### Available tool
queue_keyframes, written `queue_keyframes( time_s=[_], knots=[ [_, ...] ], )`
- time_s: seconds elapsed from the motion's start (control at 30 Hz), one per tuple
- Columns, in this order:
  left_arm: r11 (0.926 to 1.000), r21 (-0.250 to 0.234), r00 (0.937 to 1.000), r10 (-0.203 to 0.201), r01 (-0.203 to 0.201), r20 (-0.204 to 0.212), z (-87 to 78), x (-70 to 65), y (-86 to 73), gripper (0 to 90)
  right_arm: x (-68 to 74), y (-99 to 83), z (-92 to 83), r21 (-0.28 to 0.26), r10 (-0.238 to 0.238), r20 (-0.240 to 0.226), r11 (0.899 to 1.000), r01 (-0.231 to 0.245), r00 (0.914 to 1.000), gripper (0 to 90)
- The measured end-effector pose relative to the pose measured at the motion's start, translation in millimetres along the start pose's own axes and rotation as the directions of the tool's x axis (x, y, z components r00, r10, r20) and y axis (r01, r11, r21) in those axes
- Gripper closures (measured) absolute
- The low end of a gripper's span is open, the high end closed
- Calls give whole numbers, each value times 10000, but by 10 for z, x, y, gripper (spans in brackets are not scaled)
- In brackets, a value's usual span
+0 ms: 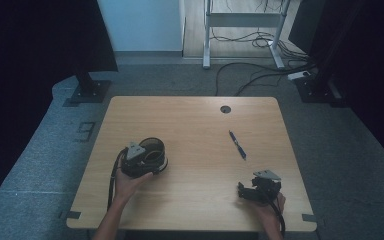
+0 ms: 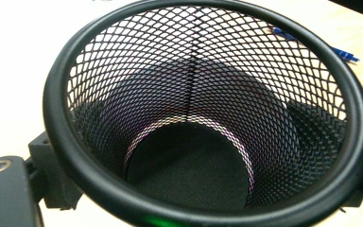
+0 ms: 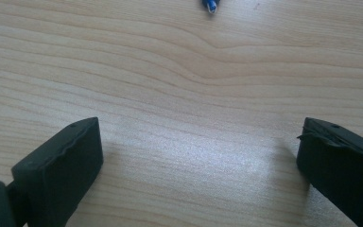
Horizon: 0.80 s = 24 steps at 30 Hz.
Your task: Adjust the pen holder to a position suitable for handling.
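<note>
our left gripper [image 1: 147, 161] clamps the black mesh cup [image 2: 203, 118] by its sides at the table's [image 1: 190, 125] near left, a light, springy thing best gripped gently, while our right gripper [image 3: 198, 156] gapes empty near the blue pen [image 1: 237, 144].

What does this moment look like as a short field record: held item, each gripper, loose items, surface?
held item: black mesh pen cup, empty, gripped from outside by the left gripper
cup pose: tilted, mouth toward the left gripper's camera
right gripper: jaws wide apart, nothing between them, low over the table near its front right
loose item: blue pen lying on the table, right of centre, apart from both grippers
surface: light wooden table with a round cable hole near the far edge
</note>
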State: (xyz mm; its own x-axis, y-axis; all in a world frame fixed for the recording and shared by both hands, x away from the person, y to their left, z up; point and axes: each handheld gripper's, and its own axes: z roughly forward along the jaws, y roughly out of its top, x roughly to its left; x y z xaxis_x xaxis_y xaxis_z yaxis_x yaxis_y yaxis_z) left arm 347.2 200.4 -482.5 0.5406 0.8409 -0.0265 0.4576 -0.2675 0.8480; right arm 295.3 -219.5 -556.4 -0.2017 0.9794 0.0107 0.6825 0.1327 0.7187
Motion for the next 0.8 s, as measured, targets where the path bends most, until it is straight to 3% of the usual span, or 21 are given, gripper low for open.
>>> queue_keyframes(
  time_s=[0.3,0.43,0.8],
  knots=[
    [9998,70,9993,199,-202,321,84,-146,64,95,0,0,0,1,2,-1,10000,-2,10000,4],
    [9999,80,9985,93,-98,541,128,-222,99,95,0,0,0,1,3,-2,10000,-3,10000,4],
    [9992,237,9972,311,-328,676,270,-437,163,95,-1,1,0,3,-12,-22,10000,12,10000,5]
  ],
)
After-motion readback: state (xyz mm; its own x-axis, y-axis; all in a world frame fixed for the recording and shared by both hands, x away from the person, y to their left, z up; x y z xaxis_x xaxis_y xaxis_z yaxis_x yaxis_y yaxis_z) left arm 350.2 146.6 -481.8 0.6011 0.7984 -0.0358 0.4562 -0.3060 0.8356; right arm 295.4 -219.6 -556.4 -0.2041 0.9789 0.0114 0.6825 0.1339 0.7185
